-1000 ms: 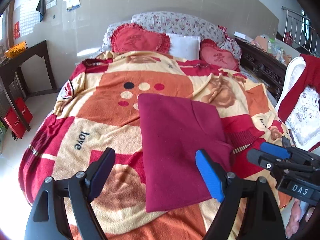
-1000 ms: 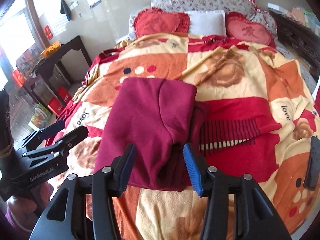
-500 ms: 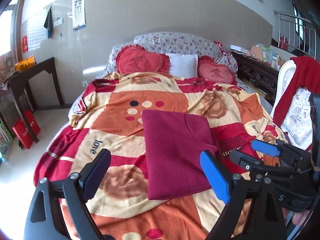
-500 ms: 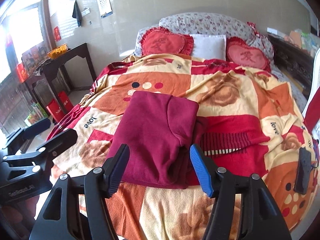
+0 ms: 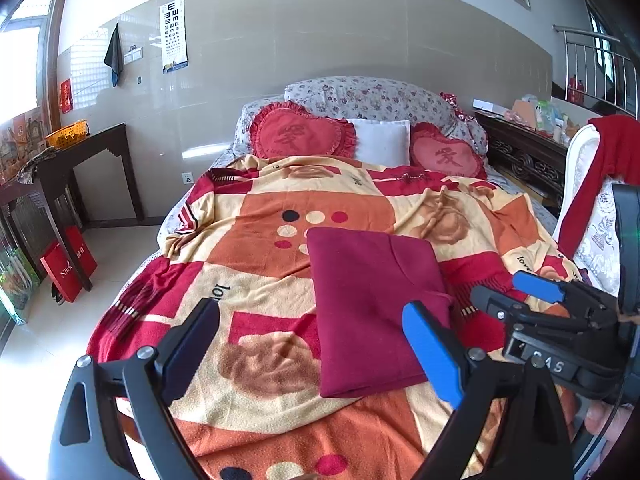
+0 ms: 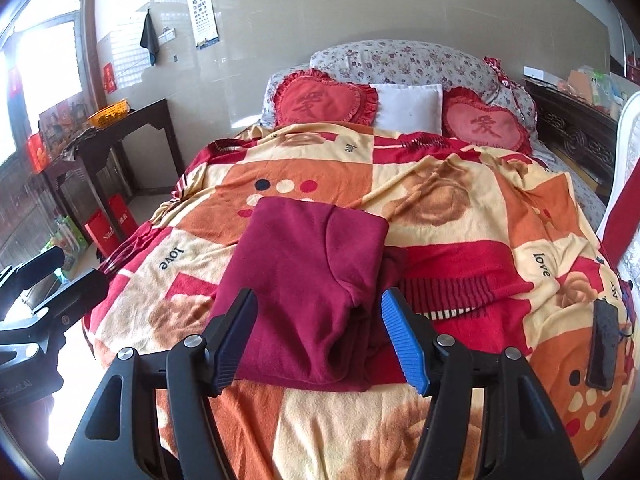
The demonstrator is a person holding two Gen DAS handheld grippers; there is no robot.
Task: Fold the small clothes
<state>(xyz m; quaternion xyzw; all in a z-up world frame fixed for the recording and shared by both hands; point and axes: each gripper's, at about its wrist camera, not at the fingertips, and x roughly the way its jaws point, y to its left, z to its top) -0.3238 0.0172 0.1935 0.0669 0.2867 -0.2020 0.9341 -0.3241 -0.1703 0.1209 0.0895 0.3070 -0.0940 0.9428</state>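
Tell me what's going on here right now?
A person holds a gripper in each hand over a bed. A maroon garment lies folded on the patterned blanket. The left gripper and right gripper are both open and hold nothing; the right jaws have just been opening, clear of the cloth.

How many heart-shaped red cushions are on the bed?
2. One heart-shaped cushion lies left of the white pillow, the other heart-shaped cushion right of it. More could be hidden under the blanket.
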